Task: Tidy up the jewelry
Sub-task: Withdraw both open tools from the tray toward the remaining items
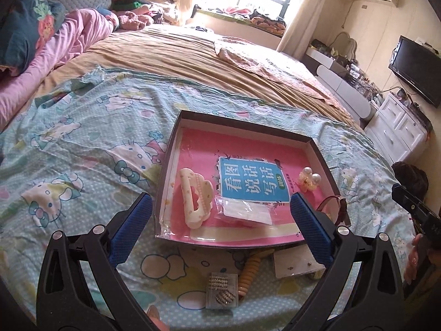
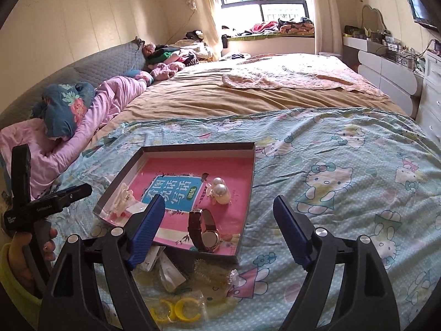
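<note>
Currently
Left gripper (image 1: pixel 222 209): spread wide, nothing held, above the tray's near edge.
Right gripper (image 2: pixel 219 215): spread wide, nothing held.
Tray (image 2: pixel 248 193): laid on the bed (image 2: pixel 330 149).
Wristwatch (image 2: pixel 205 230): laid in the tray's near corner.
Hair claw (image 1: pixel 195 198), pearl earrings (image 1: pixel 310 179): placed inside the tray.

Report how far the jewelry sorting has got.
Done: hair claw, pearl earrings and watch lie in the box. In hand: nothing; left gripper and right gripper have open, empty jaws. Left: rhinestone clips, coil hair tie, yellow hoops on the bedspread.
</note>
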Action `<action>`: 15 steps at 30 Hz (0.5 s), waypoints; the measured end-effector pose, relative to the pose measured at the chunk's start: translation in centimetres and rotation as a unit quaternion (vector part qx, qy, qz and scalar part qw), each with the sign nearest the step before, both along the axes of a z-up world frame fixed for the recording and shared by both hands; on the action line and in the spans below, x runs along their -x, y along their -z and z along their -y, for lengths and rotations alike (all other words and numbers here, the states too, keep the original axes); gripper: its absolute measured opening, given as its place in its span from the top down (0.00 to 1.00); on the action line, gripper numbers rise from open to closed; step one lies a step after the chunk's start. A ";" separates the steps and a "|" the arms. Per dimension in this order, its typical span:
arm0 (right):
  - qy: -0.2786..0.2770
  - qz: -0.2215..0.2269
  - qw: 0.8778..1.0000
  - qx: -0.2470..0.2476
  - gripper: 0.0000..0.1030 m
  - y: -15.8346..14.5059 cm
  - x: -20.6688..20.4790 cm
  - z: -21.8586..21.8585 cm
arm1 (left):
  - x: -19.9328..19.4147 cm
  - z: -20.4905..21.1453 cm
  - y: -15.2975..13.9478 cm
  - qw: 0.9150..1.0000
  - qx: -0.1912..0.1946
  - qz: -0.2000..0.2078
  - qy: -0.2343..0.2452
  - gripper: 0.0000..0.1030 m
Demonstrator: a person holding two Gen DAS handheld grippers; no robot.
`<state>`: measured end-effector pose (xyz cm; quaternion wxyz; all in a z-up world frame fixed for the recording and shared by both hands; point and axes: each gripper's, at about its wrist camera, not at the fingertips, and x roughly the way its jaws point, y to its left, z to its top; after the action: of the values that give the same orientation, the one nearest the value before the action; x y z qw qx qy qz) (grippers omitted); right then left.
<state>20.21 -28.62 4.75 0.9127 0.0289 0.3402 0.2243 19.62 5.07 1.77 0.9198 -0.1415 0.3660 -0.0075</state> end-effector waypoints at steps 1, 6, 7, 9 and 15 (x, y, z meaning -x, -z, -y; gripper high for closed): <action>0.000 0.000 1.000 0.000 0.23 -0.1 0.2 0.1 | 0.3 0.0 -0.1 1.000 0.000 0.002 0.001 0.09; -0.001 0.002 1.000 0.007 0.22 -0.5 1.3 0.5 | 1.3 0.2 -0.8 1.000 0.001 0.008 0.005 0.09; -0.001 0.004 1.000 0.008 0.22 -0.6 1.6 0.6 | 1.4 0.2 -0.8 1.000 0.002 0.010 0.006 0.09; -0.002 0.005 1.000 0.009 0.22 -0.7 2.1 0.6 | 1.7 0.2 -1.0 1.000 0.002 0.010 0.008 0.09; -0.010 0.006 1.000 0.018 0.22 -0.8 3.4 0.5 | 2.7 0.5 -1.3 1.000 -0.005 0.012 0.013 0.09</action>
<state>16.77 -29.07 5.58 0.9129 0.0072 0.3387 0.2277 16.90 4.58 3.08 0.9247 -0.1323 0.3566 -0.0192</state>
